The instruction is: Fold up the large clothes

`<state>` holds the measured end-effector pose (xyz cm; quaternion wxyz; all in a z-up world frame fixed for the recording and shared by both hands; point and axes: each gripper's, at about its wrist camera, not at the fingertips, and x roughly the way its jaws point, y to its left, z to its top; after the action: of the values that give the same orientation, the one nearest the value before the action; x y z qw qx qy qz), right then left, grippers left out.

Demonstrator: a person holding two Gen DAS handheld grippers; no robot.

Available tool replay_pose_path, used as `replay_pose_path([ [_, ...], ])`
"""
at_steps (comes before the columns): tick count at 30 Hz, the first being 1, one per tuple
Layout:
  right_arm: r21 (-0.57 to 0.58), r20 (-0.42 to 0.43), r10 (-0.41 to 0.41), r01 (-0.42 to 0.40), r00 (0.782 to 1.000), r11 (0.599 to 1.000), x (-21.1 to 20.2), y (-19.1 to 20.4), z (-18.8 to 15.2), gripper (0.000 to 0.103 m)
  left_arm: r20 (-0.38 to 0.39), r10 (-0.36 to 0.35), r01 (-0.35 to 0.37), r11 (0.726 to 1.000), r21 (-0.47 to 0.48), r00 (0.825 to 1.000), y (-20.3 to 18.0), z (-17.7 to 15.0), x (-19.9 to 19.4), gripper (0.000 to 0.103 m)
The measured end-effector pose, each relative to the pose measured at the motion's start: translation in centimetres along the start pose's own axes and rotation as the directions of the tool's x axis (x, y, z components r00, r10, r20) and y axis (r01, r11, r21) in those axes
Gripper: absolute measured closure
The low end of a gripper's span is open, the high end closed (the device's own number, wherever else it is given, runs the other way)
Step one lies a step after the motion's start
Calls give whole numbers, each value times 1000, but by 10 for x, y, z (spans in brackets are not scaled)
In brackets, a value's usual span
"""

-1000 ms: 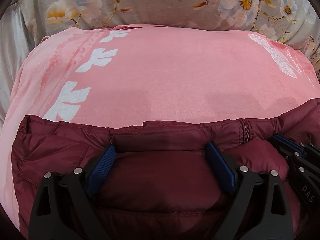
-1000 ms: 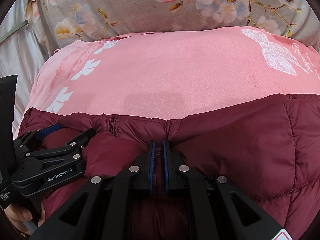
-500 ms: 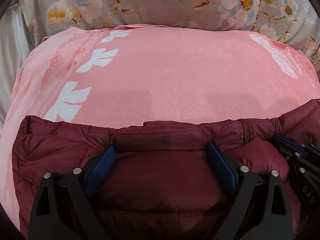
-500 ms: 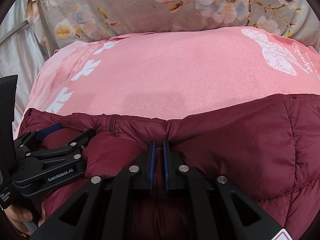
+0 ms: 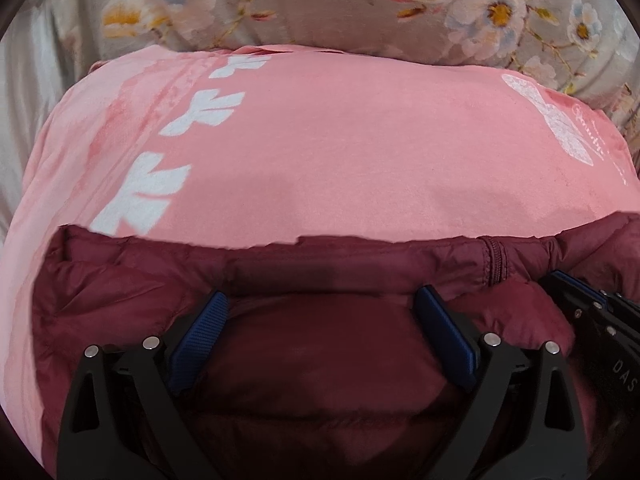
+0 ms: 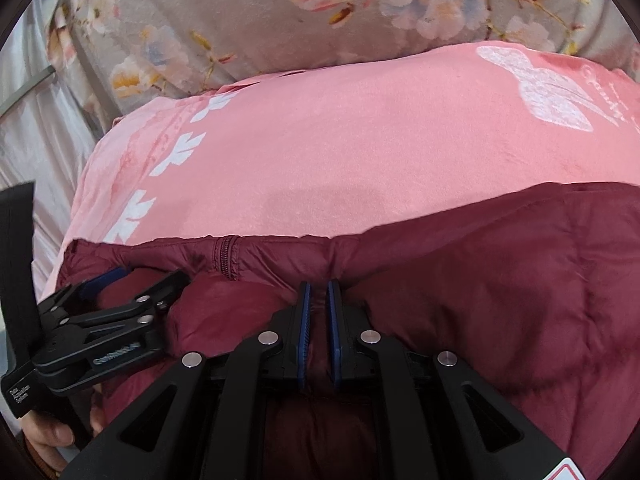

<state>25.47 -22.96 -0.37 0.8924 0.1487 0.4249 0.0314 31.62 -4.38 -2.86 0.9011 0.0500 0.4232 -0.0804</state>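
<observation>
A maroon puffer jacket (image 5: 328, 344) lies on a pink blanket (image 5: 340, 152) and fills the near part of both views (image 6: 500, 280). Its zipper (image 5: 494, 258) runs near the far edge. My left gripper (image 5: 320, 304) is open, its blue pads wide apart and resting on the jacket. My right gripper (image 6: 318, 292) is shut on a pinch of jacket fabric near the far edge. The left gripper (image 6: 132, 284) also shows in the right wrist view, and the right gripper's body shows at the left wrist view's right edge.
The pink blanket (image 6: 360, 152) with white leaf prints covers the bed beyond the jacket. A grey floral bedcover (image 5: 340, 4) lies behind it. Pale satin fabric (image 6: 36, 128) runs along the left side.
</observation>
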Motion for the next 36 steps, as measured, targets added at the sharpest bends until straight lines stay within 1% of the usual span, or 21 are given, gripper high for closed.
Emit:
replay_pose_path([
  [1,19,8,1,-1,1000,1000,-10,2,-3,85,8,-16,16,999,-32,1000,9,-5,-16,10],
  [4,19,41,45,-46,998,999,-48,19,-18,84,40,-81,86,989,-121,996,35,-26,-60,9],
  [6,-25,31,57,-57,998,998,-65,39,-30,84,40,-93,99,981,-167,995,55,-41,-81,8],
  [8,-51,7,67,-67,998,996,-71,54,-41,84,36,-83,89,971,-220,996,76,-57,-99,8],
  [10,-42,-27,97,-98,995,994,-75,67,-54,84,33,-70,77,956,-285,997,105,-75,-114,8],
  [12,-37,-35,110,-111,993,993,-80,76,-65,84,39,-48,58,940,-337,998,128,-92,-126,8],
  [14,-70,-64,94,-98,994,993,-79,88,-79,84,23,-39,45,923,-381,999,149,-107,-130,8],
  [17,-123,-99,30,-42,995,991,-65,101,-95,84,-32,-74,53,904,-425,997,167,-128,-119,8],
  [19,-124,-104,16,-29,994,992,-60,101,-100,84,-67,-127,82,881,-465,990,174,-143,-108,8],
  [21,-99,-110,30,-41,994,994,-55,96,-102,84,-69,-178,121,861,-493,982,173,-153,-102,7],
  [22,-88,-112,39,-49,993,995,-54,93,-103,85,-55,-167,120,864,-489,984,171,-155,-104,6],
  [23,-71,-115,53,-61,992,996,-51,90,-103,85,-51,-157,115,874,-473,986,166,-155,-104,5],
  [25,-43,-115,77,-82,990,996,-47,84,-104,85,-55,-154,111,880,-461,987,158,-155,-104,5],
  [27,-29,-105,89,-93,990,995,-46,82,-105,85,-48,-215,169,872,-459,975,147,-153,-104,6],
  [29,-22,-92,95,-97,991,995,-46,81,-108,85,-38,-270,221,855,-470,962,138,-151,-104,16],
  [30,-20,-87,98,-100,991,995,-47,81,-109,85,-33,-306,253,840,-481,952,134,-151,-104,35],
  [31,-14,-85,104,-105,991,994,-47,80,-108,85,-33,-354,293,821,-490,935,130,-150,-102,57],
  [32,-2,-88,110,-110,990,994,-48,79,-108,85,-34,-365,301,814,-497,931,127,-148,-103,62],
  [33,19,-95,118,-117,988,993,-51,76,-107,87,-25,-359,301,817,-491,933,125,-146,-108,75],
  [35,71,-110,131,-124,985,990,-60,69,-108,89,5,-358,319,824,-469,934,125,-142,-120,84],
  [36,84,-116,131,-122,985,989,-69,67,-109,89,29,-374,344,817,-463,927,128,-139,-130,85],
])
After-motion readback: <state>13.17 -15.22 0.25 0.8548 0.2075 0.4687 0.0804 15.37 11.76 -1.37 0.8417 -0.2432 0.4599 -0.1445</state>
